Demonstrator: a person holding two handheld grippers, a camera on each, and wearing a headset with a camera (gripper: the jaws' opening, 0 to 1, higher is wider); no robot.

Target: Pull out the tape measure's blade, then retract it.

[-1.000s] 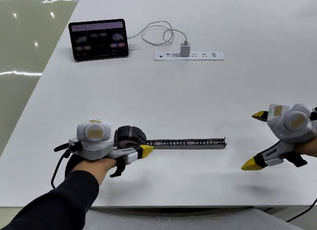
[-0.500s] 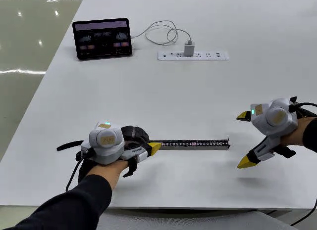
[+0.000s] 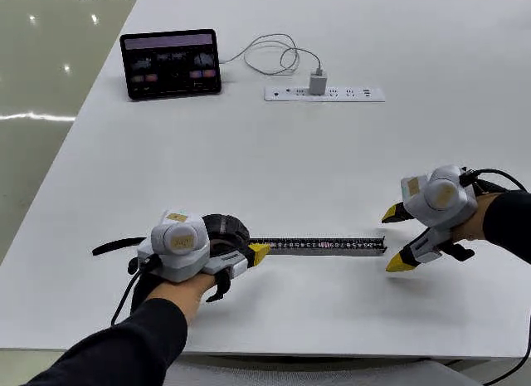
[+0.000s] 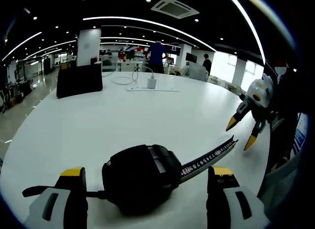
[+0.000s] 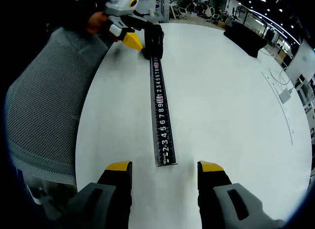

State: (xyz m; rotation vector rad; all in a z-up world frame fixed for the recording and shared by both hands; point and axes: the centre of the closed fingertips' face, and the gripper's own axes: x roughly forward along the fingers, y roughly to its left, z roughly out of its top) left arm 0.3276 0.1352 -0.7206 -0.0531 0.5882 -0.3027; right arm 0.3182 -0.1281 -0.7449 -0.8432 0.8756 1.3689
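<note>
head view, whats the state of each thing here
case: on the table, between the left gripper's jaws
blade: pulled out, flat on the table, tip free
left gripper: open, gaps either side of the case
right gripper: open, just short of the blade's tip
tablet: propped up, screen on
charger: plugged into the power strip

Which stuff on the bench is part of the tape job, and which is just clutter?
Job: tape measure, blade, left claw, right claw.
Clutter: tablet, power strip, charger, cable.
</note>
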